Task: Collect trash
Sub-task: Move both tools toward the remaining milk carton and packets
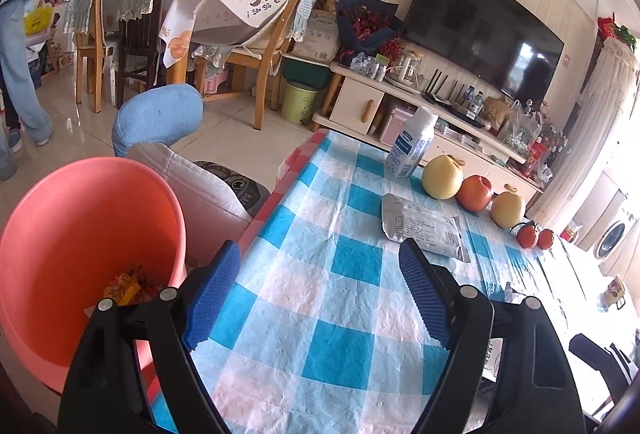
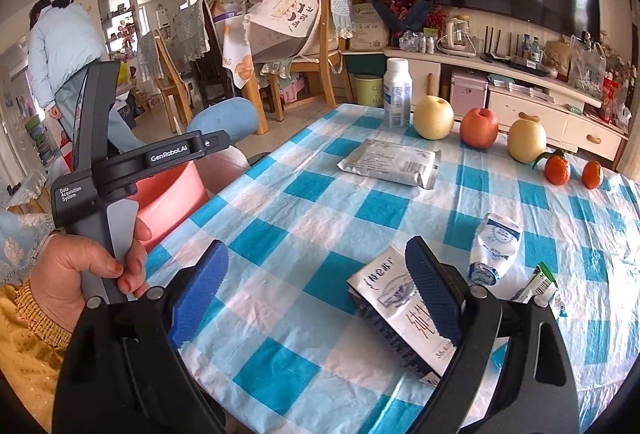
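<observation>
My left gripper hangs open and empty over the checked tablecloth, at the table's left edge. Beside it, off the table, stands a pink bin with wrappers in the bottom. A silver packet lies just beyond the right fingertip. My right gripper is also open and empty. A flattened milk carton lies partly under its right finger. A crushed white pouch and a green-white wrapper lie to the right. The silver packet is farther back.
A white bottle, two pears, an apple and two tangerines line the table's far side. A hand holds the left gripper's handle near the bin. A person stands at the back left by chairs.
</observation>
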A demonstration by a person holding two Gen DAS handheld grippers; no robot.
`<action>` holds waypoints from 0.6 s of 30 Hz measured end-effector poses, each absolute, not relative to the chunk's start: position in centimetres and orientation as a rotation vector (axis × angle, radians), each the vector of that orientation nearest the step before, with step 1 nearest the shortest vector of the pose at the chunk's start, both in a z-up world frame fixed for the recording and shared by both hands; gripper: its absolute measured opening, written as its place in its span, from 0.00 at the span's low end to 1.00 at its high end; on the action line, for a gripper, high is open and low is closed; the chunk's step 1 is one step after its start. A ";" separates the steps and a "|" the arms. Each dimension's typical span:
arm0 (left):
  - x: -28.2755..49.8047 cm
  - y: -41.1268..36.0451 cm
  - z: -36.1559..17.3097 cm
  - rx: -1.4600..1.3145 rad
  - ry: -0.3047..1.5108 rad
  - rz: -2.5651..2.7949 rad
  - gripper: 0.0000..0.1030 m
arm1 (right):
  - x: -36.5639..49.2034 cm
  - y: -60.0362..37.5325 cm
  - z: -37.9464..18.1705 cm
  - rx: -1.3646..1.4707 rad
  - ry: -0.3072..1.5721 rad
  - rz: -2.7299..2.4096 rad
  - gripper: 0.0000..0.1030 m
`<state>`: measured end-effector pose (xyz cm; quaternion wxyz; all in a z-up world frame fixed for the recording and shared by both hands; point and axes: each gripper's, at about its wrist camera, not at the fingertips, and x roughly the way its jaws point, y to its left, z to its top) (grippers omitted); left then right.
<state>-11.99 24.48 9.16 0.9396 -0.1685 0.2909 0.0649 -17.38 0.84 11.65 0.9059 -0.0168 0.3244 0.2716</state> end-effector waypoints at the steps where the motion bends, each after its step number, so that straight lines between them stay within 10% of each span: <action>1: -11.9 24.2 9.1 -0.340 0.596 0.136 0.79 | -17.3 0.4 11.6 -0.029 0.674 0.560 0.88; 18: -11.3 18.2 8.4 -0.222 0.647 0.075 0.86 | -15.8 -7.4 12.0 0.094 0.672 0.488 0.91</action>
